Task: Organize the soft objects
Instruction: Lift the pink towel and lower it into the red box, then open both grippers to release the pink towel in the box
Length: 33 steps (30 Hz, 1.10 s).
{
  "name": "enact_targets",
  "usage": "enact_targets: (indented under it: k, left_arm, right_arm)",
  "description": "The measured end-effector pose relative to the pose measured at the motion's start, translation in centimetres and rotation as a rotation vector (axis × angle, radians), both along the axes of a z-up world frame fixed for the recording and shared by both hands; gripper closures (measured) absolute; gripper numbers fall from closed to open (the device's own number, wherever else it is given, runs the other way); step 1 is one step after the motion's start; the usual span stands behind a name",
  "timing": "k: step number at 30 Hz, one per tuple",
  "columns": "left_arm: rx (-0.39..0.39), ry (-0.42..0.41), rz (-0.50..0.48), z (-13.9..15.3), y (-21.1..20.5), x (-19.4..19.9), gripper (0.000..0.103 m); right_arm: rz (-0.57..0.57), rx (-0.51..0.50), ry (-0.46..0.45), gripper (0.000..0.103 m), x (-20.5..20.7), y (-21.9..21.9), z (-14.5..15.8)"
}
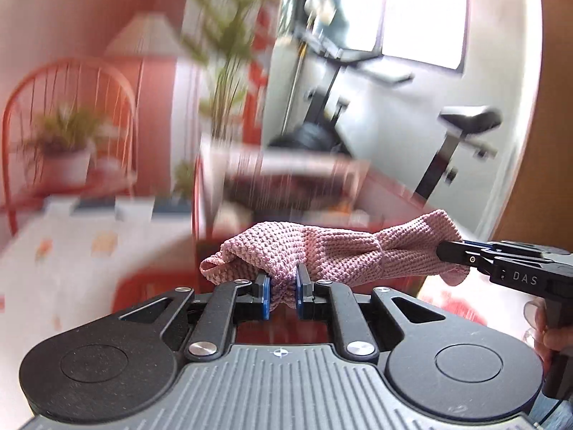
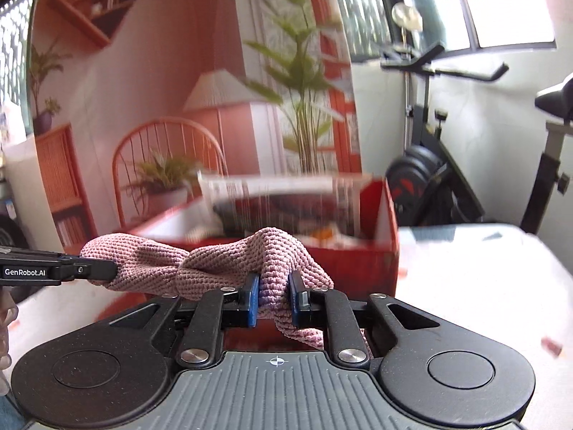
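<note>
A pink knitted cloth (image 1: 333,251) hangs stretched in the air between both grippers. My left gripper (image 1: 283,292) is shut on its left end, the blue pads pinching a bunched fold. The right gripper (image 1: 449,252) comes in from the right edge of the left wrist view, clamped on the other end. In the right wrist view the same cloth (image 2: 215,265) runs leftward; my right gripper (image 2: 274,301) is shut on a fold of it, and the left gripper (image 2: 104,270) holds the far end at the left edge.
A red open box (image 2: 388,251) with blurred contents stands behind the cloth on a white patterned tabletop (image 2: 483,268). Behind it hangs a printed backdrop (image 2: 161,82) of a room. An exercise bike (image 2: 429,165) stands at the right. A hand (image 1: 548,329) grips the right tool.
</note>
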<state>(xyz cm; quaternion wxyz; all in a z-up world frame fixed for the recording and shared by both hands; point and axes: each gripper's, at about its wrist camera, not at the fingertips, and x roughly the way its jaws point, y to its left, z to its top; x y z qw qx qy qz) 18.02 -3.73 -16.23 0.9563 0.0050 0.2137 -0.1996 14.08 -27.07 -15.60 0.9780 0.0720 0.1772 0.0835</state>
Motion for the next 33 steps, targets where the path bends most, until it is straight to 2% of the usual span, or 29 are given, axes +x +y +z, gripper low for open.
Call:
enact_targets:
  k: [5, 9, 15, 21, 26, 27, 29, 31, 33]
  left_arm:
    - [-0.062, -0.027, -0.001, 4.0, -0.6, 2.9, 0.089]
    - [-0.075, 0.037, 0.013, 4.5, -2.4, 6.2, 0.089]
    - [-0.014, 0.194, 0.018, 2.4, -3.8, 11.0, 0.089]
    - [0.000, 0.363, -0.004, 0.1, -3.6, 13.3, 0.089]
    - [0.019, 0.405, 0.007, -1.0, -4.1, 13.8, 0.087]
    - [0.024, 0.406, 0.005, -1.0, -4.2, 13.7, 0.086]
    - [0.019, 0.395, -0.020, -0.8, -4.4, 13.4, 0.074]
    - [0.009, 0.379, -0.037, -0.4, -4.4, 13.0, 0.043]
    - [0.004, 0.353, -0.036, 0.1, -4.3, 12.6, 0.036]
  right_arm:
    - [-0.004, 0.017, -0.078, 0.087, 2.2, -1.6, 4.6]
    - [-0.035, -0.012, -0.063, 0.087, 4.9, -1.9, 5.9]
    - [-0.055, 0.038, 0.090, 0.087, 9.4, -2.2, 4.1]
    - [-0.035, -0.007, 0.234, 0.087, 11.6, -1.2, 2.3]
    - [-0.061, 0.025, 0.331, 0.086, 12.7, -0.9, 0.8]
    - [-0.067, 0.035, 0.338, 0.085, 12.9, -1.0, 0.6]
    - [-0.079, 0.043, 0.339, 0.079, 12.8, -1.1, 0.5]
    - [-0.077, 0.044, 0.328, 0.071, 12.5, -1.2, 0.8]
    - [-0.071, 0.032, 0.311, 0.066, 12.2, -1.4, 1.1]
